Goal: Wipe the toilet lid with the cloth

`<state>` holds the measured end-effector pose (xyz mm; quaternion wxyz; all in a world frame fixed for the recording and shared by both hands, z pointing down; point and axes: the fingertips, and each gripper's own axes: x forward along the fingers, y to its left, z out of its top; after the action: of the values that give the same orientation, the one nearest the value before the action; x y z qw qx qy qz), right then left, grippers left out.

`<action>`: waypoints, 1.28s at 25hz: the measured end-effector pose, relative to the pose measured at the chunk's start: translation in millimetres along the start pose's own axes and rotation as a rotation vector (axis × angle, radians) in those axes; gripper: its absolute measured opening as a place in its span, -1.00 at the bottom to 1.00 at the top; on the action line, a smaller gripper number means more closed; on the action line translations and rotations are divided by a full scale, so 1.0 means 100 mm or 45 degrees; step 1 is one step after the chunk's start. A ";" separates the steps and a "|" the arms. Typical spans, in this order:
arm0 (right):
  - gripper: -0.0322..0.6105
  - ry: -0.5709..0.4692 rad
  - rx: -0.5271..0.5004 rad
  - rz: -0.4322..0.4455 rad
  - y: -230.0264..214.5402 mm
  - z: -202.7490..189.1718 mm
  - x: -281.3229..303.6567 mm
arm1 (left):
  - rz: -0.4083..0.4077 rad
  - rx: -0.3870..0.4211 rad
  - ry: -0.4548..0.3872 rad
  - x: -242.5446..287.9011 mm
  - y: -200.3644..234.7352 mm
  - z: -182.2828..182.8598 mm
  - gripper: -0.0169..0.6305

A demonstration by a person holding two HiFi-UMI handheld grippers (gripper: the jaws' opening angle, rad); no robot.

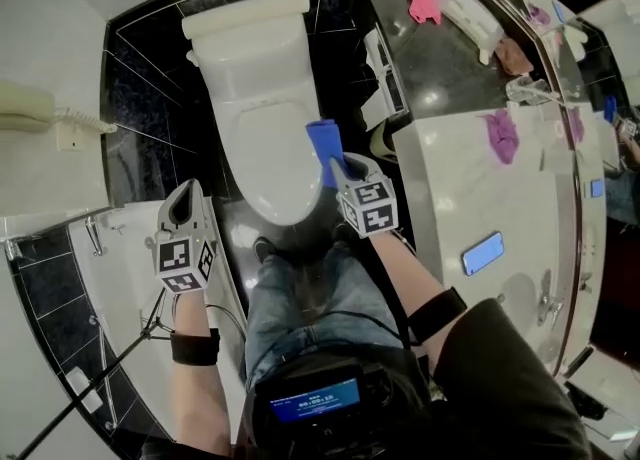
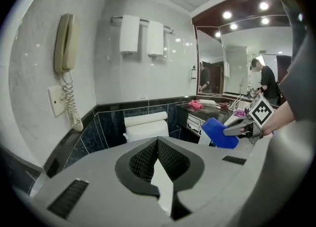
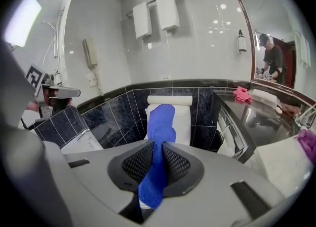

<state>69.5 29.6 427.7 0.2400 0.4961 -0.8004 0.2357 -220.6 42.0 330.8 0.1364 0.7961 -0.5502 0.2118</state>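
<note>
The white toilet (image 1: 262, 118) stands against the black tiled wall with its lid down; it also shows in the left gripper view (image 2: 144, 127) and behind the cloth in the right gripper view (image 3: 183, 120). My right gripper (image 1: 343, 162) is shut on a blue cloth (image 1: 322, 141), which sticks up past the jaws above the lid's right side. In the right gripper view the blue cloth (image 3: 161, 127) runs between the jaws of my right gripper (image 3: 157, 159). My left gripper (image 1: 183, 208) hangs left of the bowl, shut and empty, and in its own view the left gripper (image 2: 158, 144) faces the toilet.
A marble counter (image 1: 470, 198) on the right carries pink cloths (image 1: 501, 134) and a blue phone (image 1: 483, 252). A paper holder (image 1: 385, 73) sits between toilet and counter. A wall phone (image 2: 65, 43) and towels (image 2: 143, 34) hang on the wall. A white tub edge (image 1: 105, 268) lies at the left.
</note>
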 end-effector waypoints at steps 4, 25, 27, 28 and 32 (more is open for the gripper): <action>-0.67 -0.055 0.007 0.011 -0.04 0.30 -0.29 | 0.019 0.012 -0.025 -0.22 0.03 0.19 -0.95; -0.67 -0.194 0.004 -0.023 -0.22 1.10 -1.02 | 0.015 -0.049 -0.130 -0.67 0.05 0.78 -0.95; -0.67 -0.191 0.002 -0.021 -0.23 1.09 -1.01 | 0.011 -0.049 -0.126 -0.66 0.03 0.77 -0.95; -0.67 -0.190 0.004 -0.023 -0.26 1.07 -0.99 | 0.007 -0.046 -0.125 -0.66 0.02 0.78 -0.95; -0.67 -0.186 0.019 -0.023 -0.29 1.04 -0.97 | -0.005 -0.001 -0.123 -0.64 -0.01 0.81 -0.95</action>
<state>118.2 19.6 291.4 0.1795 0.5210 -0.8095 0.2026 -223.6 57.8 229.0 0.1106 0.8063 -0.5548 0.1727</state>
